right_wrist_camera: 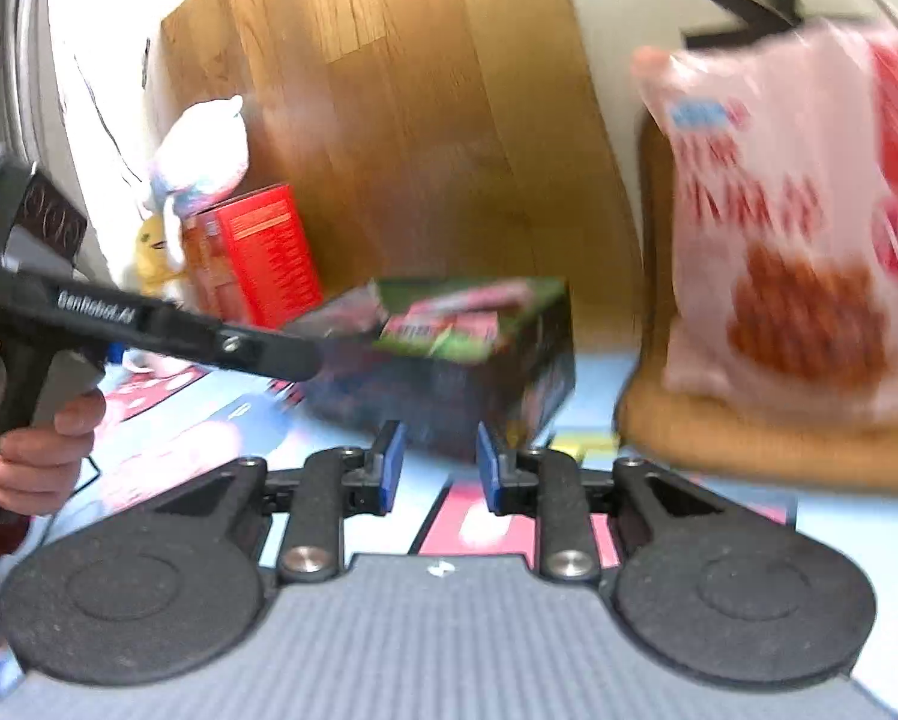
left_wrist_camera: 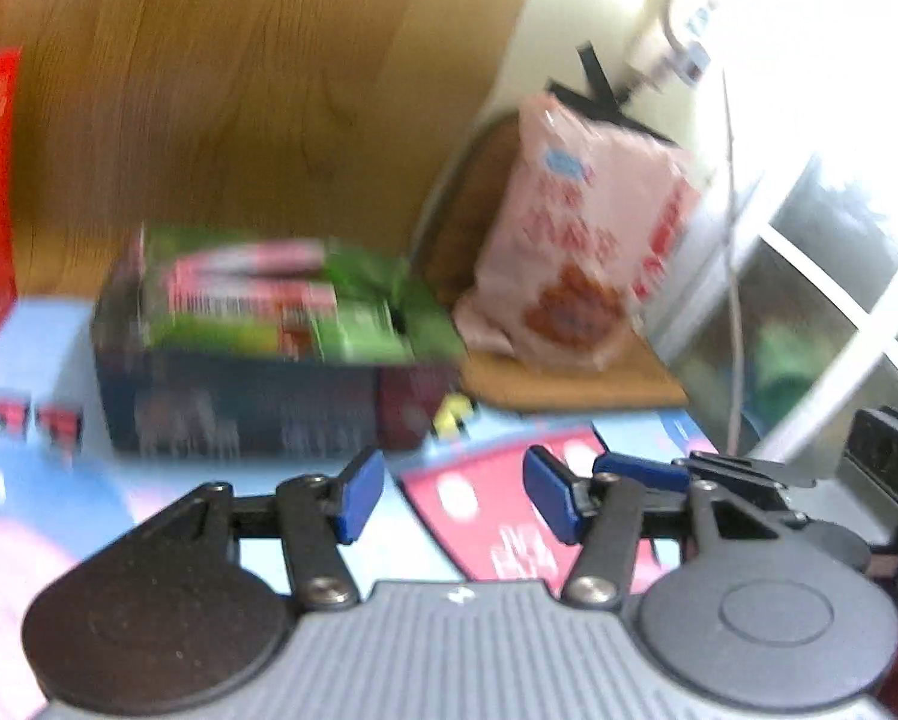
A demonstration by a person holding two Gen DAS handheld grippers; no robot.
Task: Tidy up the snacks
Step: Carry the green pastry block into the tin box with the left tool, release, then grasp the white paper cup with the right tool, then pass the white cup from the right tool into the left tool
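- Left gripper (left_wrist_camera: 454, 495): nearest item in the left wrist view; blue pads (left_wrist_camera: 362, 495) spread wide, nothing between them; hovering over the printed mat (left_wrist_camera: 35, 480).
- Right gripper (right_wrist_camera: 436, 468): pads (right_wrist_camera: 392, 465) parted by a moderate gap, holding nothing; aimed at the near corner of the dark box (right_wrist_camera: 449, 396).
- Dark box (left_wrist_camera: 251, 402): on the mat, just beyond both grippers; a green snack packet (left_wrist_camera: 305, 300) lies on top.
- Two small red items (left_wrist_camera: 35, 420): on the mat left of the box; too blurred to identify.
- Pink snack bag (left_wrist_camera: 575, 240): upright on a brown pad (left_wrist_camera: 569, 384), right of the box, near it.
- Red carton (right_wrist_camera: 263, 252): upright behind the box, against the wooden panel (right_wrist_camera: 389, 90).
- Handling note: both views are blurred; judged best to steady the grippers, then close squarely on one packet's flat sides, so the green packet does not slide off the box.
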